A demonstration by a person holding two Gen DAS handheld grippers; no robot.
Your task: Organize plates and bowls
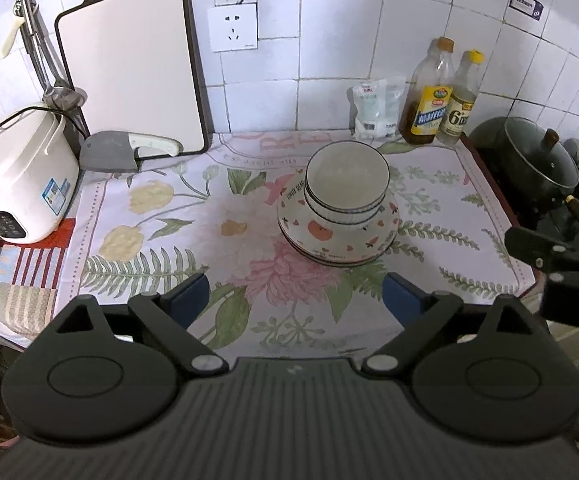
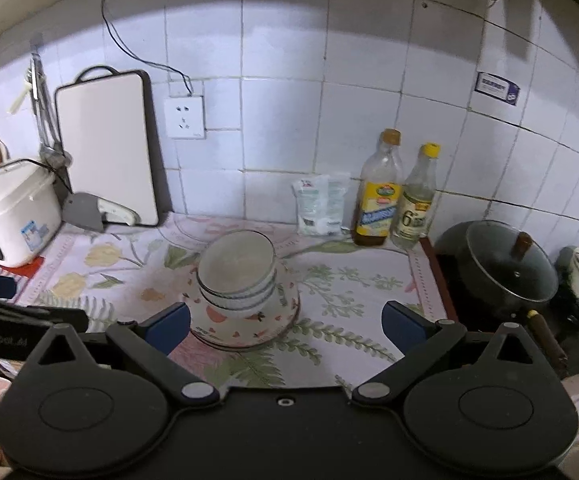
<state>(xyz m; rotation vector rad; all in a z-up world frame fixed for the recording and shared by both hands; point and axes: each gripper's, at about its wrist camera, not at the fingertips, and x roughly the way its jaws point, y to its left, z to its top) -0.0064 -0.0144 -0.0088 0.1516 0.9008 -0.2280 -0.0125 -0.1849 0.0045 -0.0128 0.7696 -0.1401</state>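
Note:
A stack of white bowls (image 1: 346,184) with dark rims sits inside a patterned bowl (image 1: 329,236) on stacked plates (image 1: 341,258), on the floral cloth. The same stack of bowls (image 2: 236,276) shows in the right wrist view. My left gripper (image 1: 295,300) is open and empty, held back from the stack, near the cloth's front edge. My right gripper (image 2: 285,328) is open and empty, just in front of the stack, and it also shows at the right edge of the left wrist view (image 1: 545,252).
A rice cooker (image 1: 17,176), cleaver (image 1: 109,152) and cutting board (image 1: 133,68) stand at the back left. Two bottles (image 1: 441,96) and a white bag (image 1: 375,108) stand by the wall. A lidded black pot (image 1: 529,160) sits on the stove at right.

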